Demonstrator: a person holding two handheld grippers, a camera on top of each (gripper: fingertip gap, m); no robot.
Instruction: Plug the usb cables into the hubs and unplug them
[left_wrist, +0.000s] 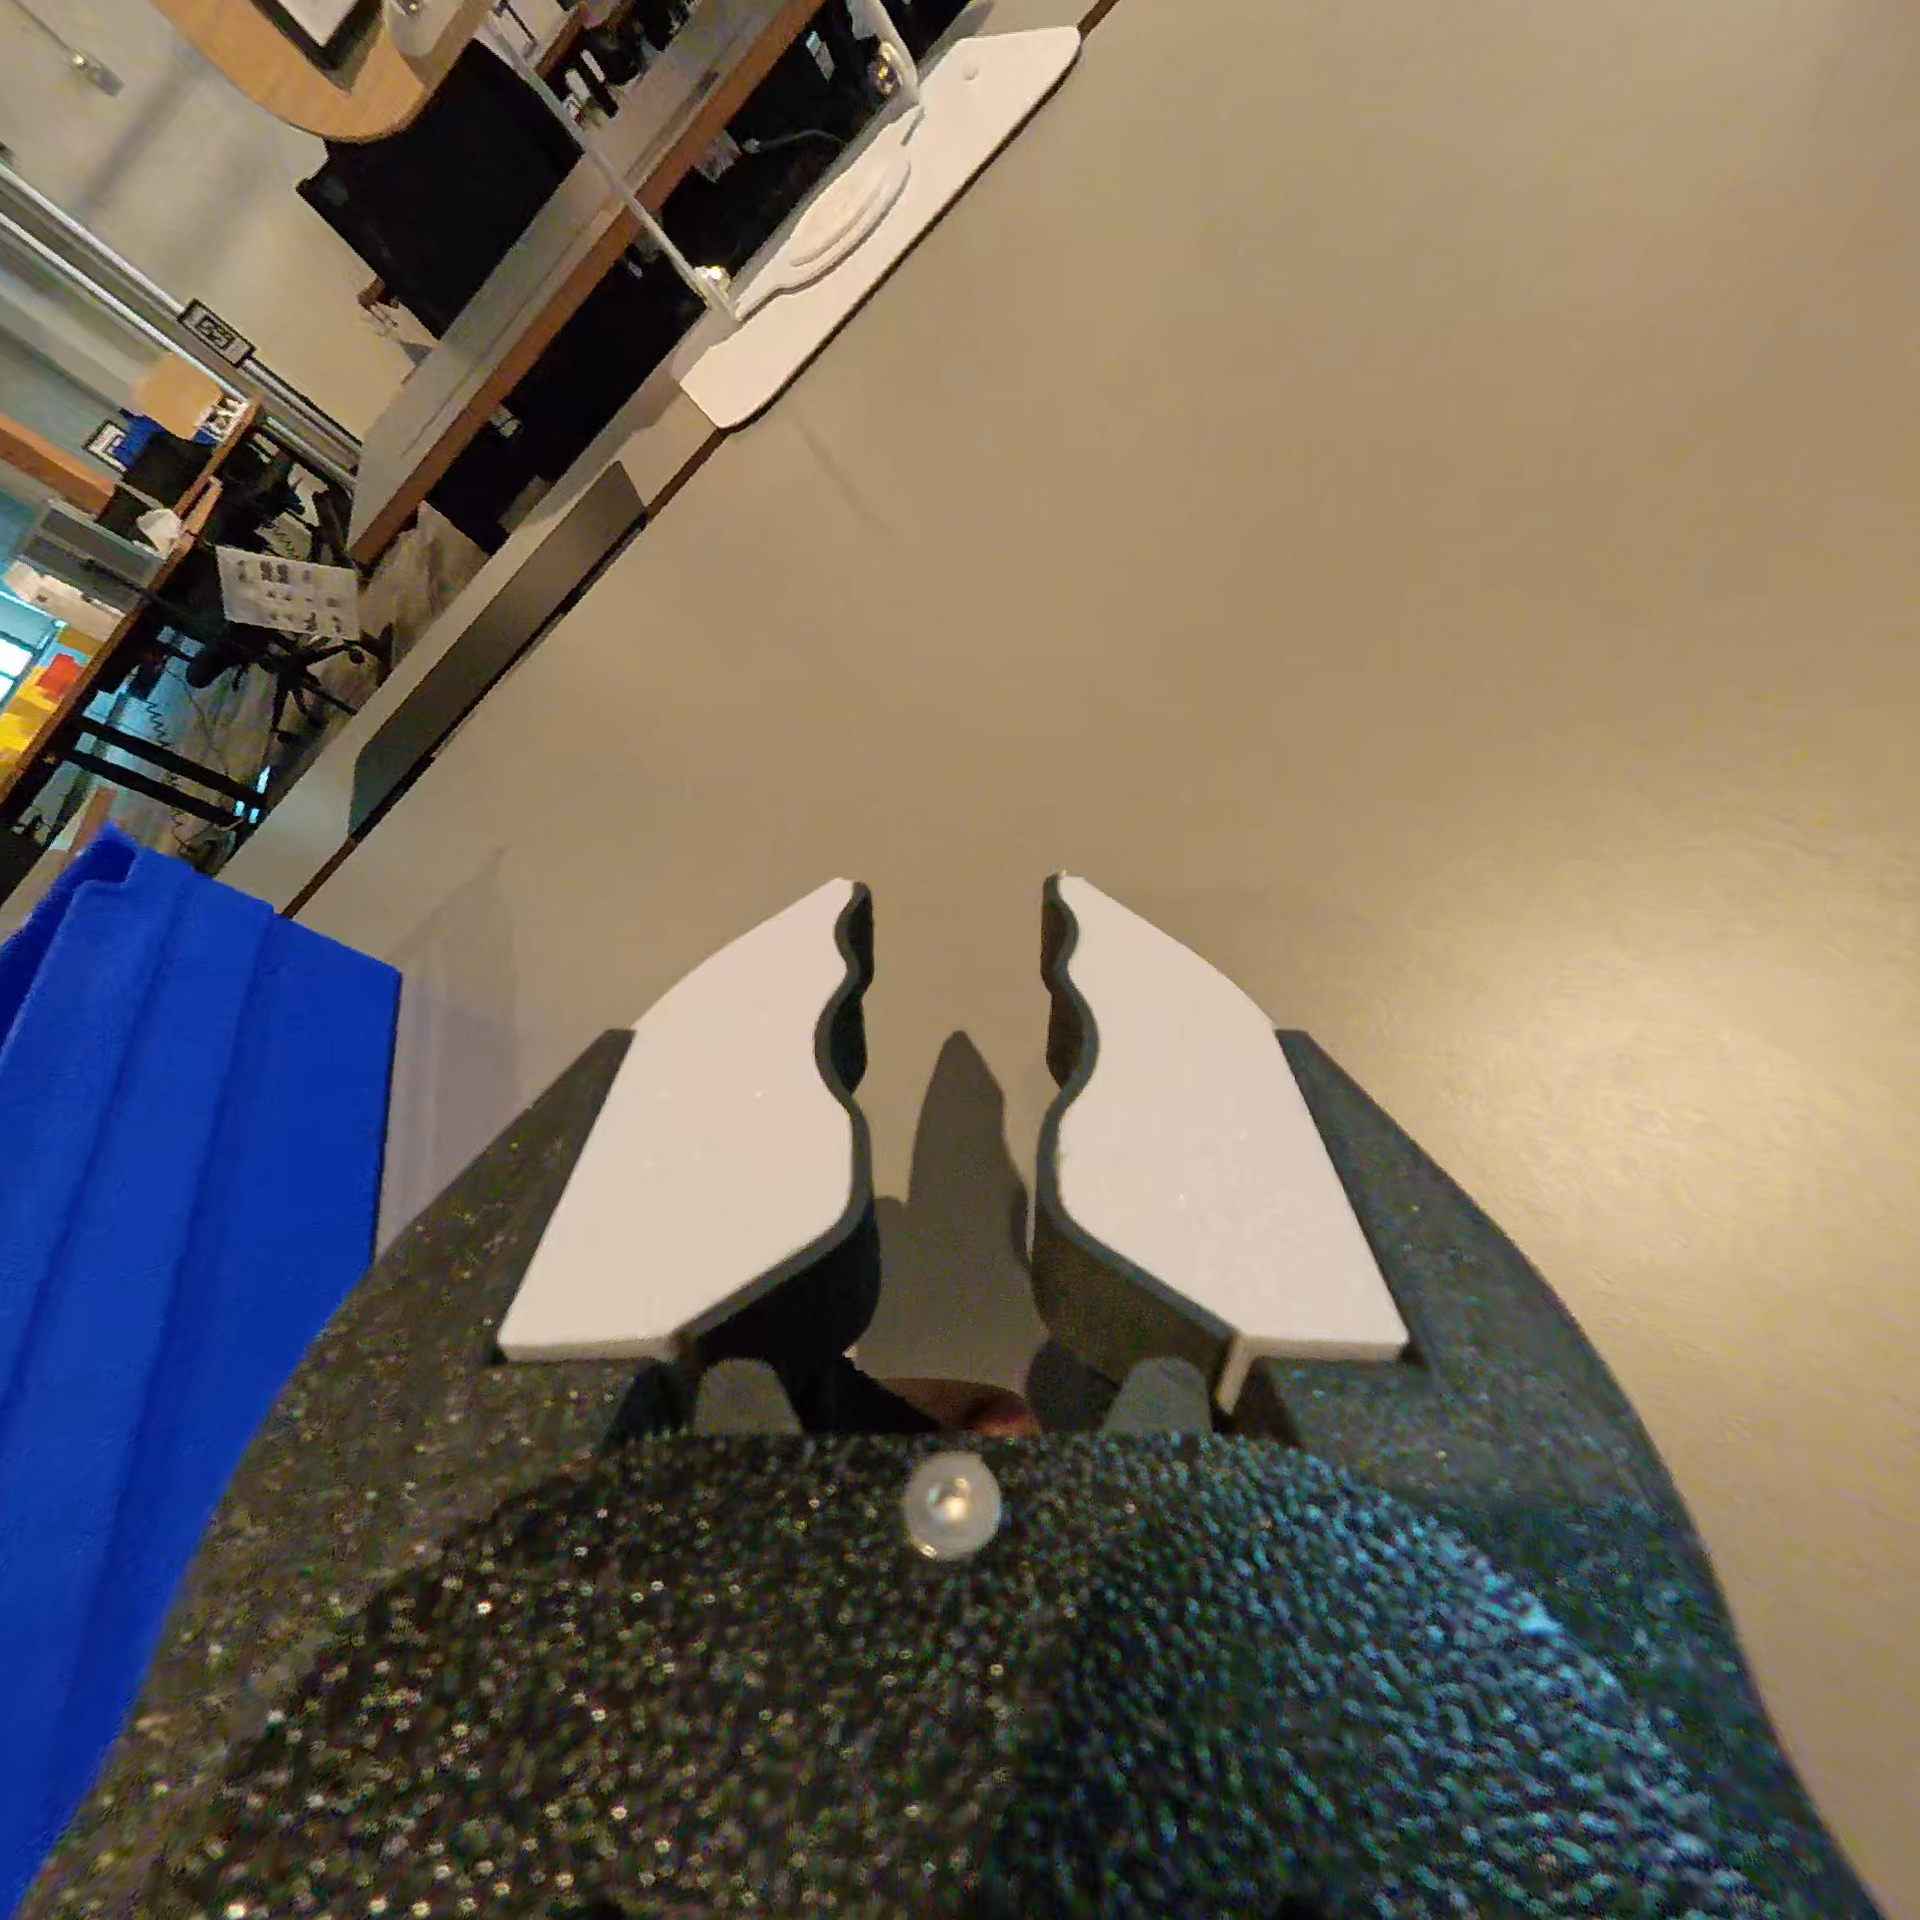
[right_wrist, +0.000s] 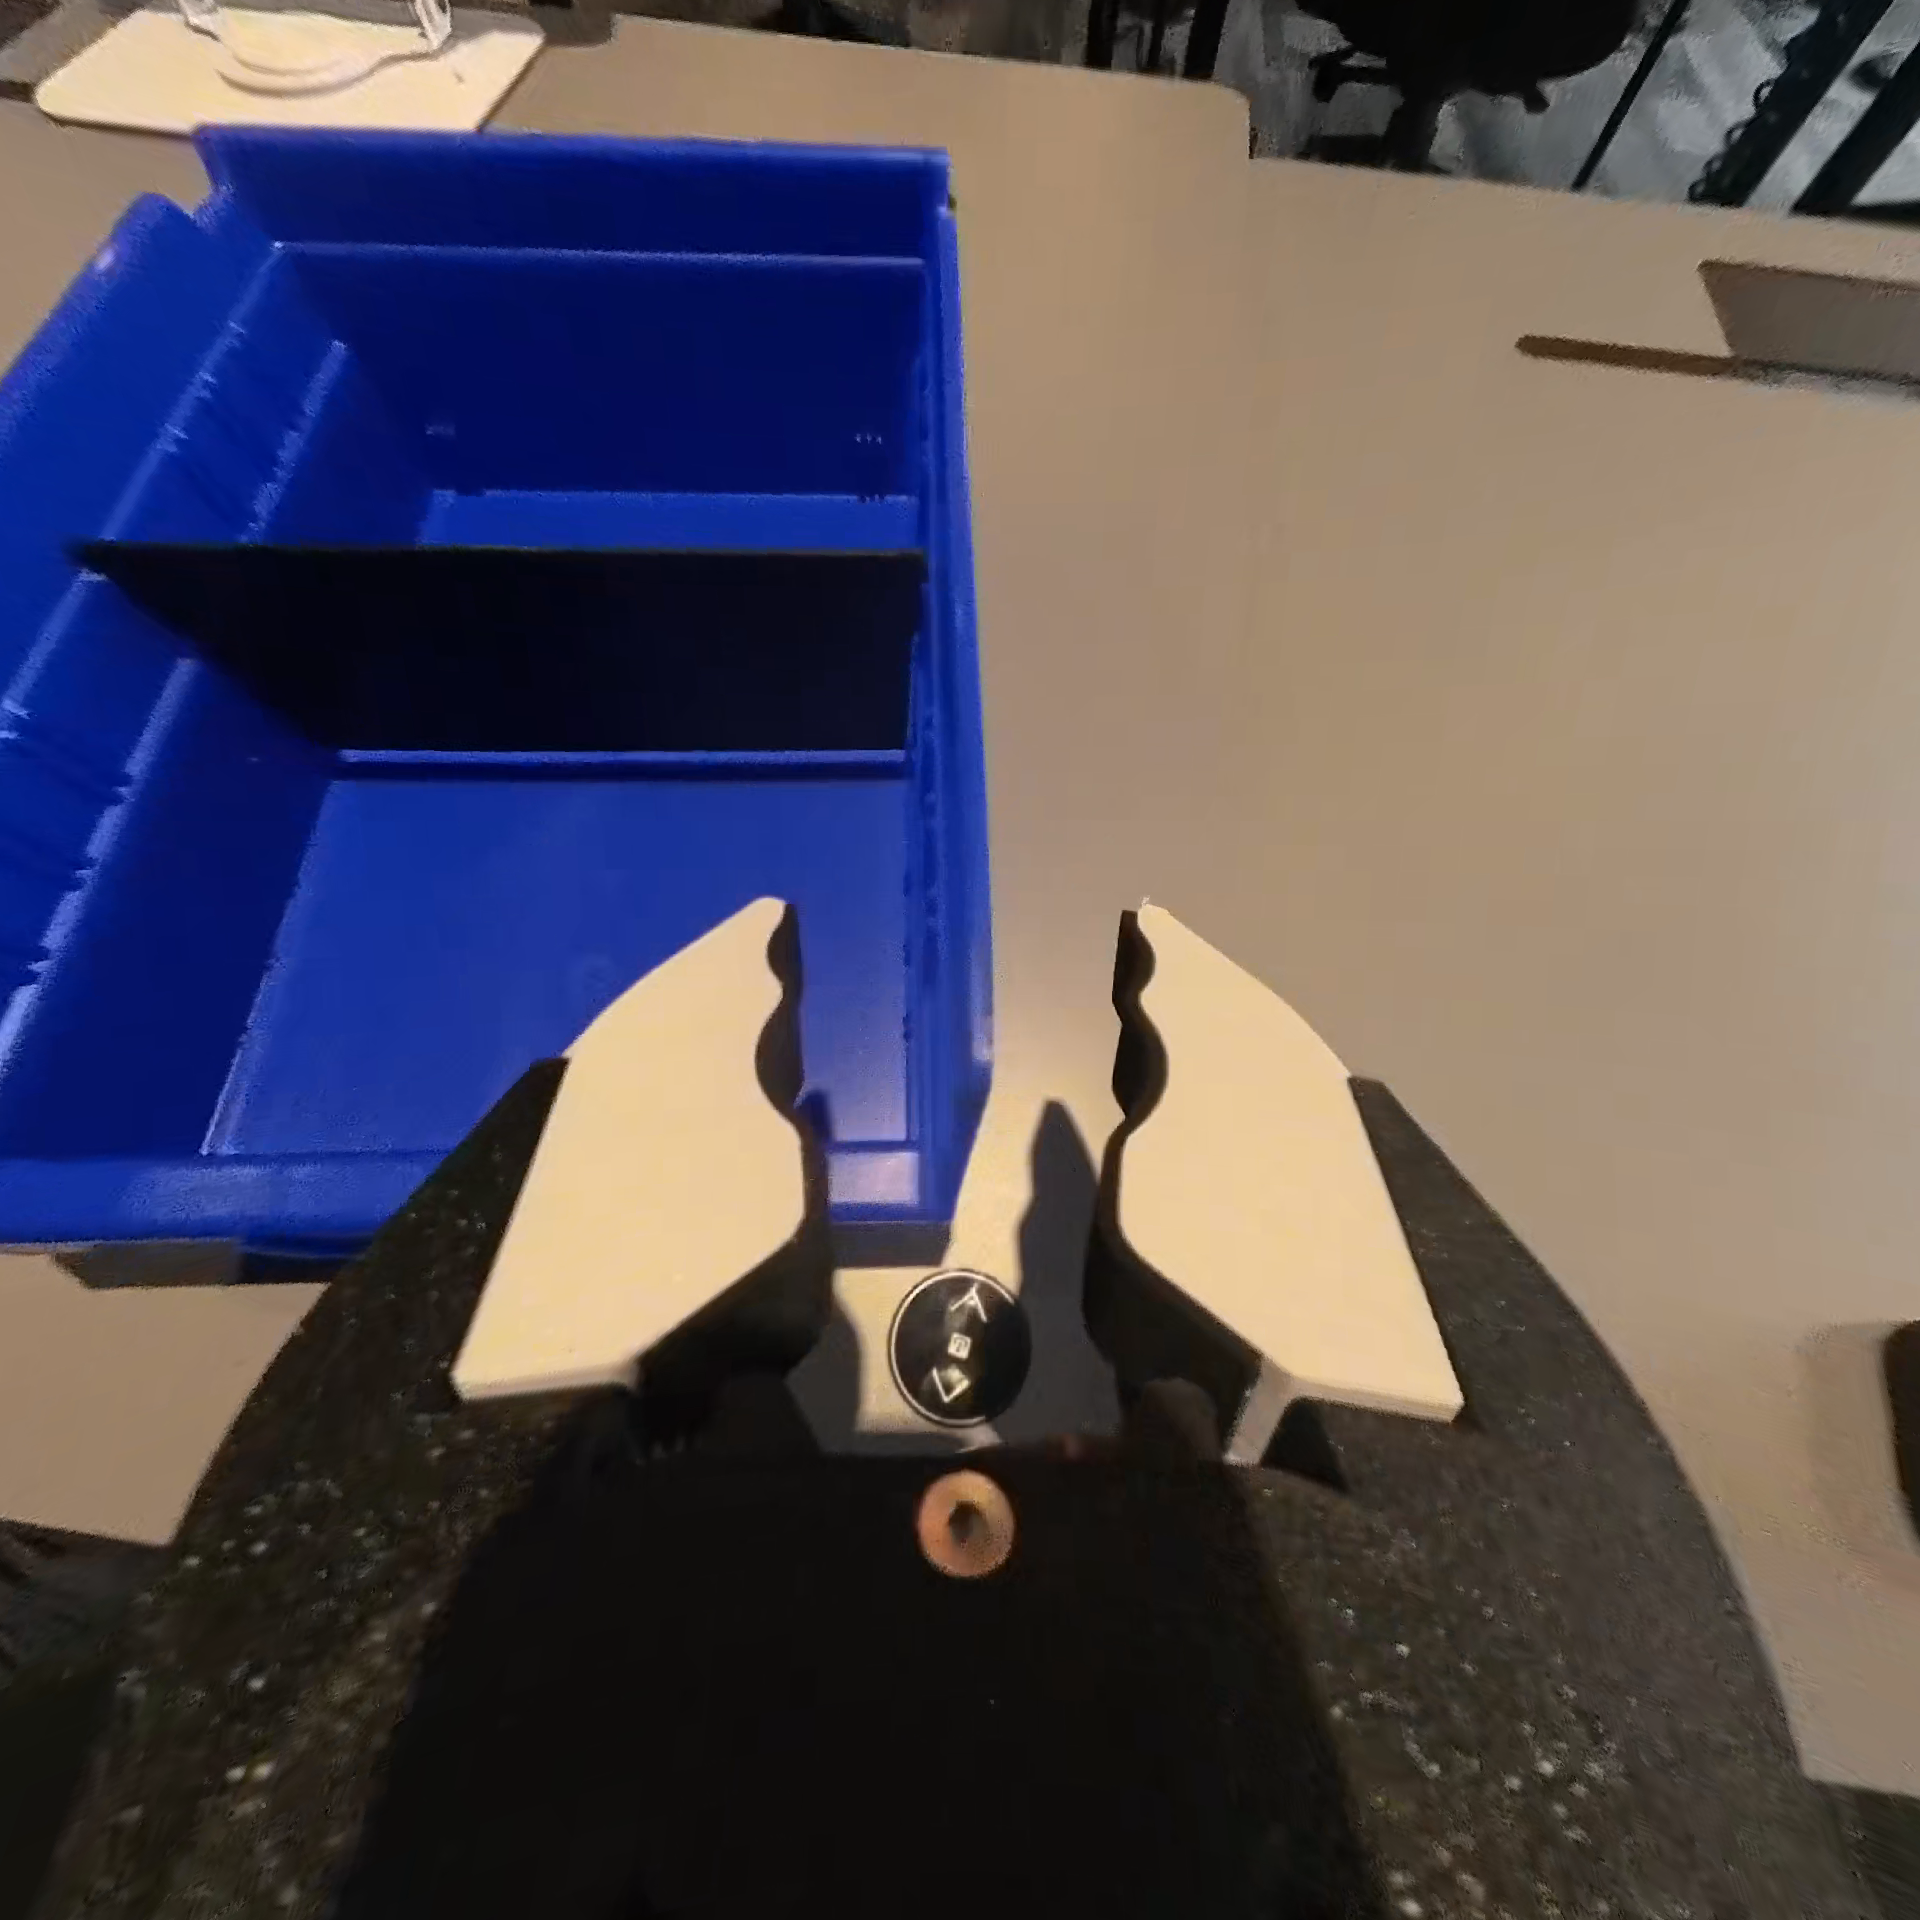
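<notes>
- The big blue plastic box (right_wrist: 436, 665) with walls inside sits on the left. The parts of it we can see have nothing in them.
- In the left wrist view, a side of that same box (left_wrist: 187, 1195) shows at the left edge.
- The left gripper (left_wrist: 956, 894), with its white and black fingers, hangs over the flat grey table (left_wrist: 1351, 623). It is a little way apart at the tips and holds nothing.
- The right gripper (right_wrist: 956, 920) is spread wide and holds nothing. It hangs over the right wall of the blue box near the front corner.
- A small round black button (right_wrist: 961, 1345) sits in the table, low between the right gripper's fingers.
- A white flat board (left_wrist: 883, 229) lies far off by the table's edge.
- No USB cables and no hubs show in either view. I cannot tell where they are.
- My guess: the plugging has not started, or it is all done.
- The next move would be to find a cable and a hub, then pinch the plug end.
</notes>
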